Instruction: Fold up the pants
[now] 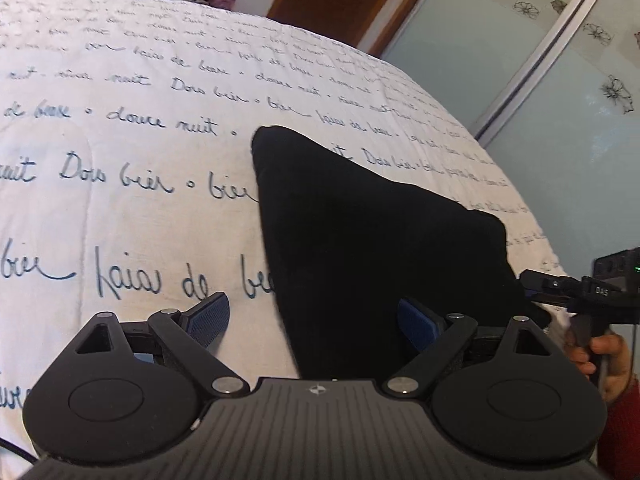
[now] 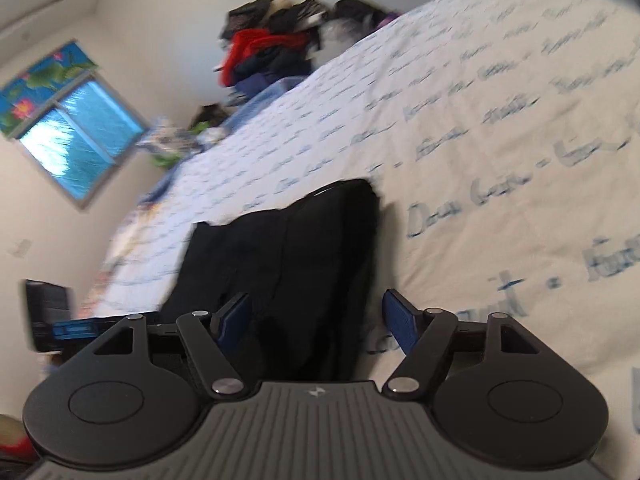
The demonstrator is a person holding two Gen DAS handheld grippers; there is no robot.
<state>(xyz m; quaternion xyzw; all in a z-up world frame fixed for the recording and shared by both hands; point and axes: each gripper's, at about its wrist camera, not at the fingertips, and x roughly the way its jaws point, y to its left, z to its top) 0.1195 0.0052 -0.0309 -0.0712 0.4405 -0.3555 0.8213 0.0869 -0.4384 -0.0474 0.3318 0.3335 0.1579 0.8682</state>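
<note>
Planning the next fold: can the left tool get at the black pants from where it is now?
Probably yes: the left tool is open, the black pants lie flat on the bedspread right before it, nothing between.

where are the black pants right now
The black pants lie folded on the white script-printed bedspread, just ahead of both open grippers, near the bed edge facing the glass wardrobe doors.

Open bedspread (image 1: 140, 208) beside pants (image 1: 360, 248)
</note>
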